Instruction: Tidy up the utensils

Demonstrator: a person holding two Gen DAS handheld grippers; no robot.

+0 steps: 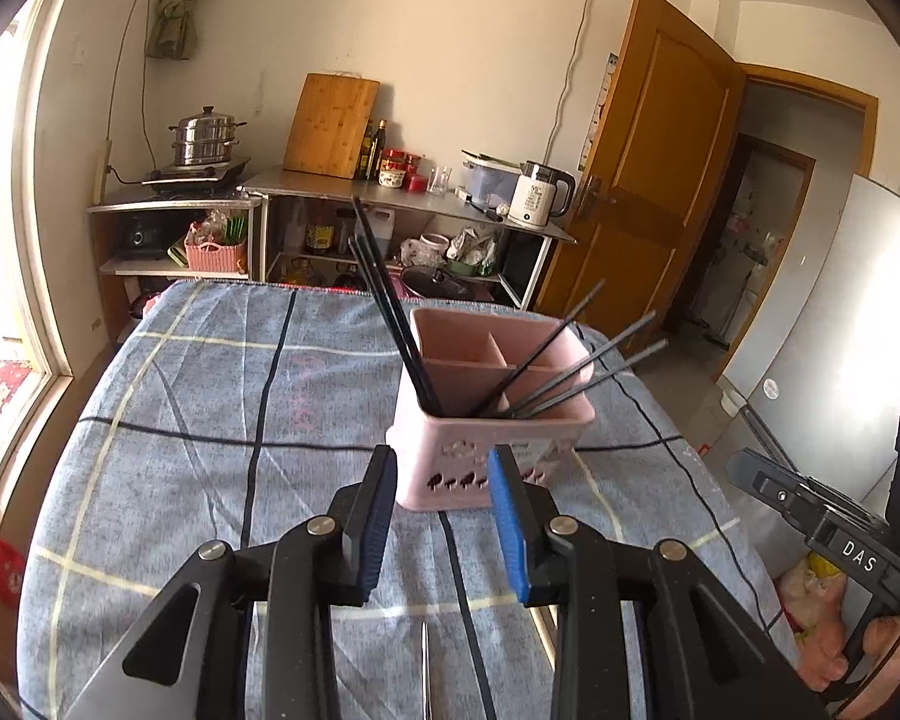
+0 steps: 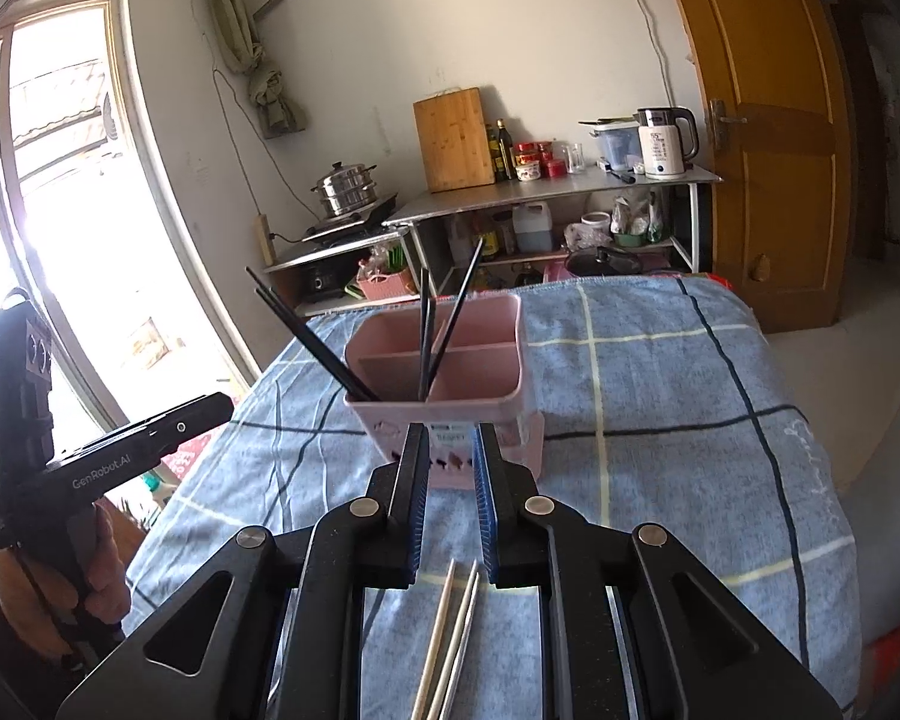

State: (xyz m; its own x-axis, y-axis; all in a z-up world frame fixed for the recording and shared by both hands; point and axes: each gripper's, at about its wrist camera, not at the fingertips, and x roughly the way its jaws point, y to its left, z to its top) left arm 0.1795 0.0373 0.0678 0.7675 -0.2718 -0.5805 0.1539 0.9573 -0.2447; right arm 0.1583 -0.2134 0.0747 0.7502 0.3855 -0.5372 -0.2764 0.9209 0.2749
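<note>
A pink utensil holder [image 1: 486,420] with compartments stands on the blue plaid tablecloth [image 1: 210,420]; it also shows in the right wrist view [image 2: 444,372]. Several black chopsticks [image 1: 390,300] lean in its front compartment, some left, some right [image 1: 576,360]. My left gripper [image 1: 441,462] is open and empty just in front of the holder. My right gripper [image 2: 450,438] is open and empty, also just before the holder. Pale chopsticks [image 2: 450,648] lie on the cloth below the right gripper; a thin tip [image 1: 426,660] shows below the left one.
A steel kitchen shelf [image 1: 402,192] with a cutting board [image 1: 330,126], bottles, jars and a kettle [image 1: 537,195] stands behind the table. A steamer pot [image 1: 204,138] sits at left. A wooden door [image 1: 648,162] is at right, a window [image 2: 72,210] at left.
</note>
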